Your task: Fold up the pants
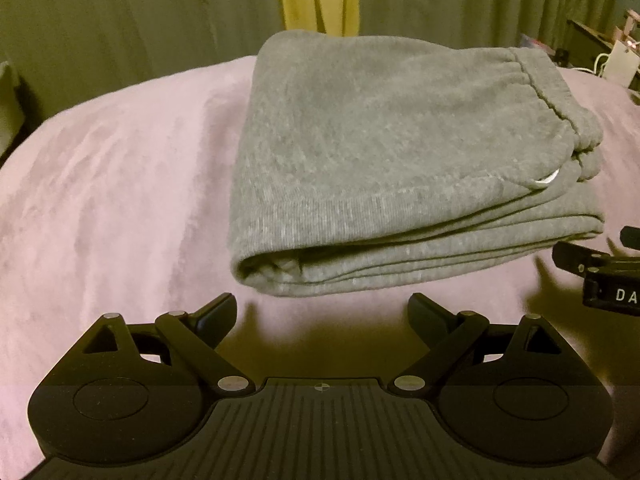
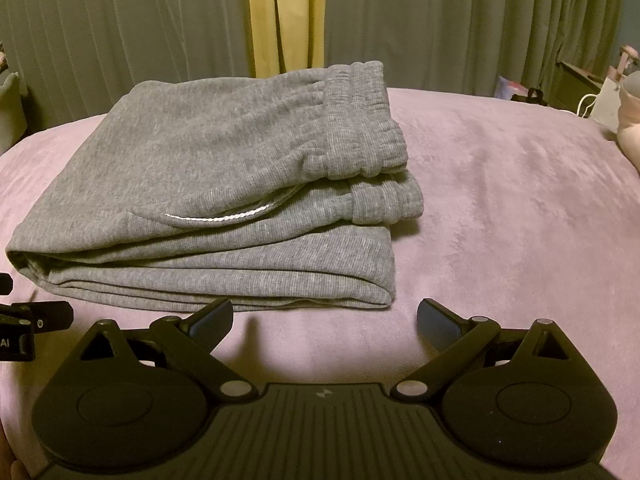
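Neatly folded, the grey fleece sweatpants (image 1: 380,168) lie in a thick stack on the pink plush blanket (image 1: 120,184), elastic waistband on top with a white drawstring (image 2: 220,217) peeking out. Just short of their near edge, the left tool (image 1: 322,316) and right tool (image 2: 325,320) both hover with fingers spread apart, gripping nothing.
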`<state>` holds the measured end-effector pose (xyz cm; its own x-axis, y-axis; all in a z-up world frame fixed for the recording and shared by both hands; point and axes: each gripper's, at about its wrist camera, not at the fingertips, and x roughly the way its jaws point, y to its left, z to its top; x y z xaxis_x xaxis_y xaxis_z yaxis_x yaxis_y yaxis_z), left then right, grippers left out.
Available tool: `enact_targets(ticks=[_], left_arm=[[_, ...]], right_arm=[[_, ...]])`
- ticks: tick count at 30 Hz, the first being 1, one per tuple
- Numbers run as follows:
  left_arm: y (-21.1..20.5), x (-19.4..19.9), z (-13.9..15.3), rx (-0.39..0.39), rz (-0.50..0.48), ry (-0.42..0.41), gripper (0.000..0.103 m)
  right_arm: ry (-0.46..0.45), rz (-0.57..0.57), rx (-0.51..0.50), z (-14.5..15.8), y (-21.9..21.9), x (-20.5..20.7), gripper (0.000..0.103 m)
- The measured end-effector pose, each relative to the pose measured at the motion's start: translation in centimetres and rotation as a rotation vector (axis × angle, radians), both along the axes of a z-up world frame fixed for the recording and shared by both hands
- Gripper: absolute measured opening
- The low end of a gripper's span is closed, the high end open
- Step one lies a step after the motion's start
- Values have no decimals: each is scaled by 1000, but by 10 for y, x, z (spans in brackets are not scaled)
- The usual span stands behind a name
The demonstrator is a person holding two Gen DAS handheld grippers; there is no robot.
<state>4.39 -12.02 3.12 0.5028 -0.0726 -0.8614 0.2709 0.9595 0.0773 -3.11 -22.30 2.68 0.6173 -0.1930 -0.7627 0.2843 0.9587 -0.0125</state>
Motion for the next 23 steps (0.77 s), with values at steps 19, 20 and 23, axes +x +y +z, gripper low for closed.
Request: enact_targets(ticks=[19, 20, 23], left_arm=[[3, 4, -1, 3, 31, 0, 96], [3, 4, -1, -3, 29, 1, 96], [4, 4, -2, -6, 21, 2, 96]], right_arm=[[-3, 7, 0, 1, -1, 0, 99], [-3, 7, 0, 1, -1, 1, 99], [-2, 8, 0, 0, -1, 1, 99]])
